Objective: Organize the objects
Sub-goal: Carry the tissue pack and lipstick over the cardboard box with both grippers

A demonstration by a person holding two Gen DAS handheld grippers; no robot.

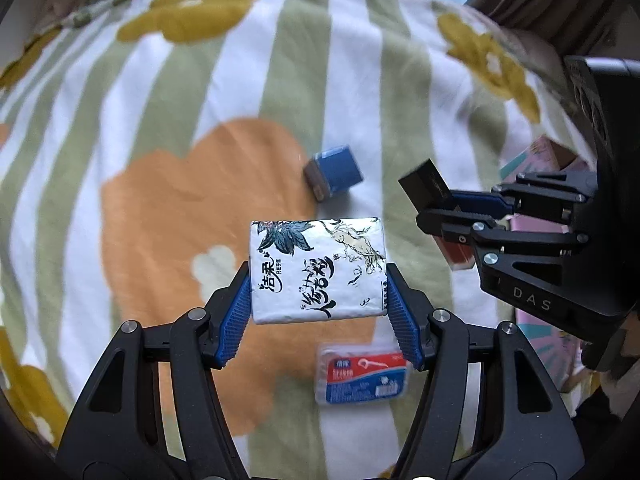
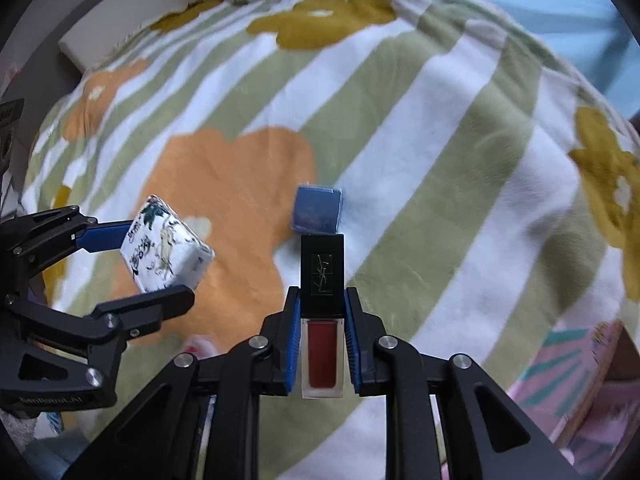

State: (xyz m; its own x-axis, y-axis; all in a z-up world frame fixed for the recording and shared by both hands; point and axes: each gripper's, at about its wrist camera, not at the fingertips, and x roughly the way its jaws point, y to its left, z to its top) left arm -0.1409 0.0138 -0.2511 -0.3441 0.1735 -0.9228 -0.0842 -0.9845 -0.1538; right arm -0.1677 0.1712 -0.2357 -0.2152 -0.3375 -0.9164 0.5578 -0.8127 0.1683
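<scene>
Two grippers were loaded, both lifted above striped blanket [image 1: 132, 92]. Left gripper [image 1: 318, 292] pinched one tissue pack [image 1: 318, 270] by its short sides; right gripper [image 2: 322, 320] pinched one lipstick [image 2: 322, 280], cap forward. Judgement: best to keep both grips steady, level, apart until release. Count on blanket: one floss-pick box [image 1: 364, 374], one blue cube [image 1: 334, 172]. One pink box [image 2: 568, 368] lay at edge.

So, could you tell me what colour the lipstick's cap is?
Black, on the red rectangular lipstick tube; right wrist view.
</scene>
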